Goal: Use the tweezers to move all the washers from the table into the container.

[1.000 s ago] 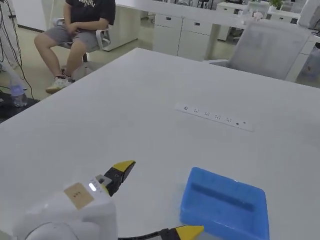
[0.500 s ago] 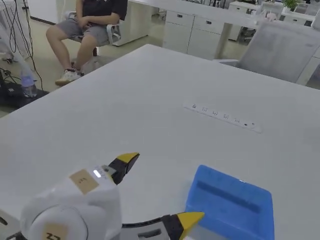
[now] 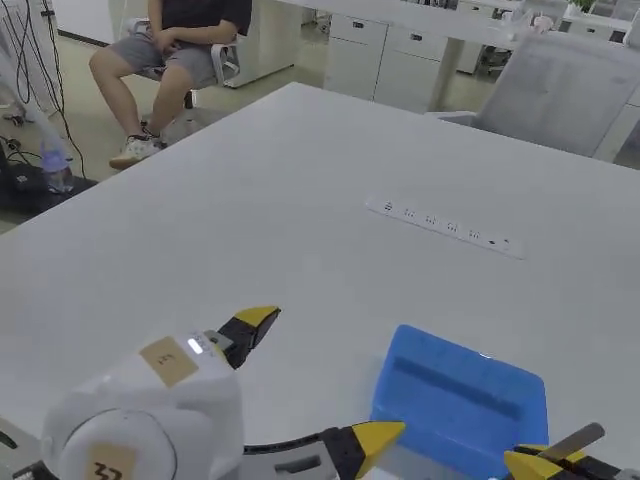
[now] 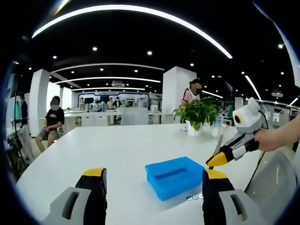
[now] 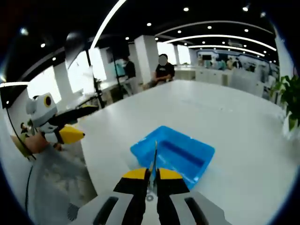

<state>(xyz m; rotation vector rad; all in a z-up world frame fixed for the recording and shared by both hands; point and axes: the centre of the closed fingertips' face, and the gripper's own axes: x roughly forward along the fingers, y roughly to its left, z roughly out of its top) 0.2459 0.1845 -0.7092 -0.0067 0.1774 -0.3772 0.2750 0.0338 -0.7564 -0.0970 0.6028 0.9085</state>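
Obs.: right gripper (image 5: pixel 152 174) is clamped on the tweezers (image 5: pixel 154 157), with both yellow-tipped jaws pressed against the shank. Left gripper (image 3: pixel 330 373) is spread wide and carries nothing.

Washers (image 4: pixel 195 197): in the left gripper view we see a small cluster lying flat on the white table (image 3: pixel 250 200), just beside the near corner of the blue container (image 4: pixel 180 186), on the side toward the right gripper. They are too small for us to count.

Key relation: in the right gripper view the tweezers' long axis runs straight ahead from the jaws, with the tip over the container's near rim. We judge the washers sit short of that tip, down toward the gripper, so the tip must come back and drop. The right gripper is the nearer one.

Materials:
- Tweezers: thin metal, tapering to a fine point.
- Washers: small pale rings, probably metal, low against a smooth matt tabletop; likely fiddly to pinch.
- Container: shallow rectangular tray, blue plastic, rounded corners, recessed floor
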